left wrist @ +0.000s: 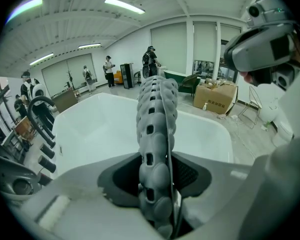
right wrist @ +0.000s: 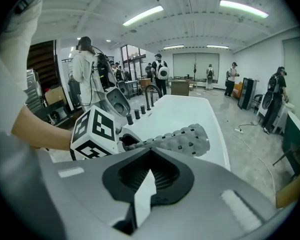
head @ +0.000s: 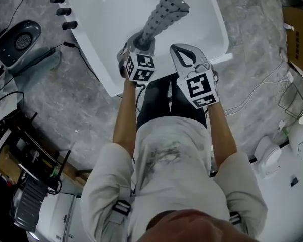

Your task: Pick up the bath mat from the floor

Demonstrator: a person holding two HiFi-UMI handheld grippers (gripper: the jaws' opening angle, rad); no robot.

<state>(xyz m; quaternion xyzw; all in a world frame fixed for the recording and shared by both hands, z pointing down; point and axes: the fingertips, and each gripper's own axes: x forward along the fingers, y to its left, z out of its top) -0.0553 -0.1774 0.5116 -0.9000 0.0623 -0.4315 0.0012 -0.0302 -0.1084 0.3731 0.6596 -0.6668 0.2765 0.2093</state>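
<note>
Left fingers clamped on one end of the mat. Right gripper just beside the left gripper, tips together, nothing between. Mat seen edge-on in the left gripper view; studded, holed face shown only in the right gripper view and head view. Gripped end buried in the jaws. Folded or rolled: not determinable. Long axis straight out from the left jaws, far end free above the tub, off the floor. People far behind.

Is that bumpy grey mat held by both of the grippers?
No, only the left gripper clamps the bumpy grey perforated bath mat; the right gripper holds nothing.
</note>
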